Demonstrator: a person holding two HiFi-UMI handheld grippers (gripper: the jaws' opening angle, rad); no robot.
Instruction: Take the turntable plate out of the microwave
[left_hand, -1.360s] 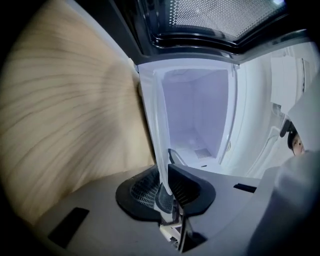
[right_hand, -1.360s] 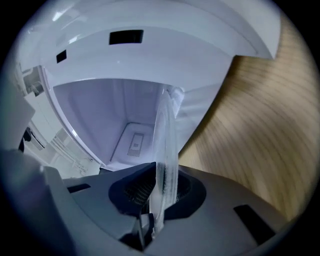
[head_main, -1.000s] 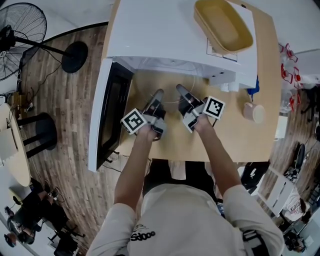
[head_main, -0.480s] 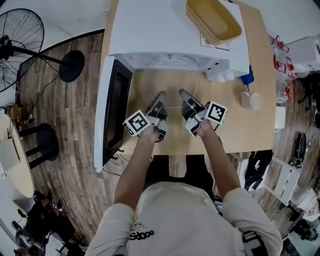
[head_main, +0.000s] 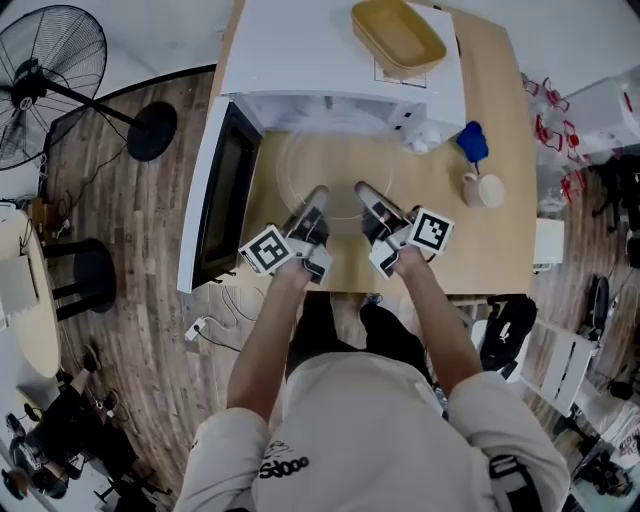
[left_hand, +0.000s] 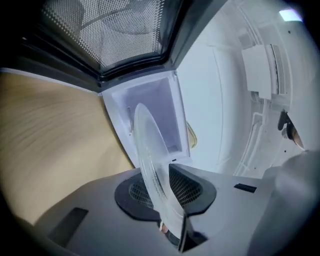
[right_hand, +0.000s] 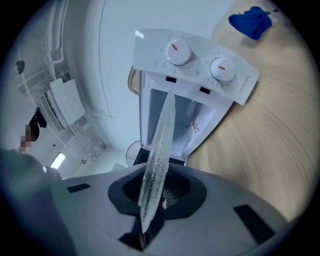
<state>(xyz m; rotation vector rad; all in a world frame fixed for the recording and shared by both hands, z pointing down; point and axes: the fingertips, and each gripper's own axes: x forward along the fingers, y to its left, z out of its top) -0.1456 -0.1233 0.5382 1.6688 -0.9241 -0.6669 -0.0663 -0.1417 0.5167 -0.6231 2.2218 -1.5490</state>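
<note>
Head view: steeply down on a white box-shaped microwave (head_main: 330, 60) at the back of a pale wooden table (head_main: 480, 265), with two bare forearms reaching in from the near edge.
Plate: clear round glass turntable plate (head_main: 332, 165), outside the cavity, held roughly flat above the tabletop just in front of the opening.
Left gripper: grey two-jaw left gripper (head_main: 316, 193), marker cube at its rear, at the left part of the plate's near rim.
Left gripper view: jaws of the left gripper (left_hand: 161, 192) closed on the glass, the turntable plate (left_hand: 149, 155) seen edge-on and pinched between the dark mesh-textured pads (left_hand: 187, 186).
Right gripper: matching grey right gripper (head_main: 364, 190), just beside the left one, at the right part of the same near rim.
Right gripper view: jaws of the right gripper (right_hand: 152, 197) clamped on the turntable plate (right_hand: 160, 140), again edge-on, its rim seated deep between the pads.
Door: dark-windowed microwave door (head_main: 225, 190), swung wide open to the left; its perforated screen at the top of the left gripper view (left_hand: 115, 35).
Controls: two white round knobs with orange marks (right_hand: 176, 52) on the microwave's front panel.
On top: yellow oval basin (head_main: 398, 37), resting on the microwave's roof.
Table, right side: crumpled blue cloth (head_main: 473, 140) and pale mug (head_main: 487, 189), near each other, apart from the plate.
Floor: black standing fan (head_main: 45, 60) on wood planks, well left of the table.
</note>
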